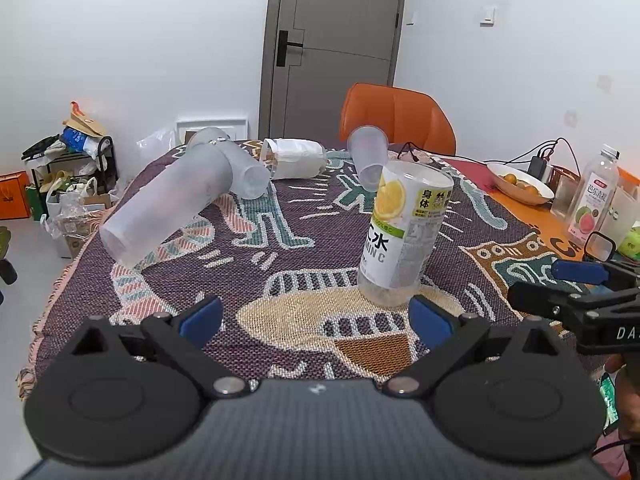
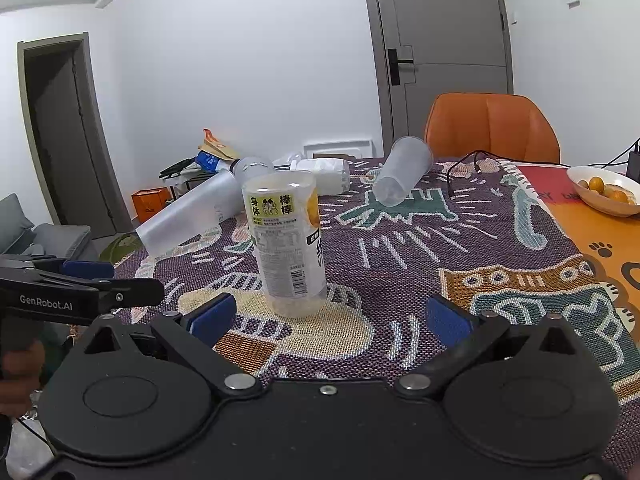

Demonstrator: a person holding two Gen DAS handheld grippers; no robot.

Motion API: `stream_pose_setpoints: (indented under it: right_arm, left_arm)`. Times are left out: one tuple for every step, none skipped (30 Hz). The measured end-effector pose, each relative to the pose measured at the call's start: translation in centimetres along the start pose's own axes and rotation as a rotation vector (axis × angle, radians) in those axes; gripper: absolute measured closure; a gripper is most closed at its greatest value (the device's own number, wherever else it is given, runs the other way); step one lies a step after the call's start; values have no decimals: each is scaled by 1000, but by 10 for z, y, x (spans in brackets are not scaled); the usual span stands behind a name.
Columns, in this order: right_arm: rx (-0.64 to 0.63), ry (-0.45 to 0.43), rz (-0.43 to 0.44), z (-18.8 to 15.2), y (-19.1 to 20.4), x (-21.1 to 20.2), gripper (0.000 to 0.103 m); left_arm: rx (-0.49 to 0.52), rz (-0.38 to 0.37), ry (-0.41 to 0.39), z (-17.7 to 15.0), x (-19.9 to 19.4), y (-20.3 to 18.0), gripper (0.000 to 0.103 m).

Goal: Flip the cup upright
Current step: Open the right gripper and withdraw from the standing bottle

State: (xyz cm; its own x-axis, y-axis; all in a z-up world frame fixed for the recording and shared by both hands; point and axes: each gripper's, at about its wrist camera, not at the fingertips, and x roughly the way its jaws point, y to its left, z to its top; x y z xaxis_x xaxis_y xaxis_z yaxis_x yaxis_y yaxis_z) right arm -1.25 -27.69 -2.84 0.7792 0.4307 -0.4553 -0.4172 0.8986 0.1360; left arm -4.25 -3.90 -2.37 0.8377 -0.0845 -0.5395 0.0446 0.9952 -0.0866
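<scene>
**A:** While your jaws on both sides stand wide apart and hold nothing, where do you place the cup?

**B:** You have the labelled cup [image 1: 404,232] standing on the woven cloth [image 1: 280,240] over the counter, closed end up and, by my reading, mouth down. It sits just ahead of your left gripper [image 1: 316,320], close by its right-hand pad, and leans a little in that view. From your right gripper [image 2: 332,320] it stands ahead and left of centre.

**A:** What could spoil it for you?

**B:** It looks like thin, light plastic, so a pad that clips it on the way in would likely knock it over or skid it along the cloth. If you close off-centre, I'd expect it to squirt out of the jaws. Squeeze too hard and the wall may buckle.

**A:** Anything near it?

**B:** You have several frosted cups [image 1: 168,208] lying on their sides farther back, one [image 2: 404,172] near the orange chair [image 2: 492,128]. They're well apart from it, but a rolling cup could reach them. Your two grippers are also near each other, so you risk bumping them if both move in.
</scene>
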Motion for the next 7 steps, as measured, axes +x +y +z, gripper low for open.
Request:
stream_pose_setpoints:
  right_arm:
    - [0, 0, -1, 0, 0, 0, 0]
    - [0, 0, -1, 0, 0, 0, 0]
    - [0, 0, -1, 0, 0, 0, 0]
    - [-1, 0, 0, 0, 0, 0, 0]
    - [-1, 0, -1, 0, 0, 0, 0]
    - [-1, 1, -1, 0, 0, 0, 0]
    - [0, 1, -2, 0, 0, 0, 0]
  left_arm:
    - [-1, 0, 0, 0, 0, 0, 4]
    - [-1, -2, -1, 0, 0, 0, 4]
    - [1, -3, -2, 0, 0, 0, 4]
    - [2, -3, -4, 0, -1, -1, 4]
    - [3, -4, -6, 1, -1, -1, 4]
    - [4, -5, -7, 1, -1, -2, 4]
    - [4, -6, -9, 2, -1, -2, 4]
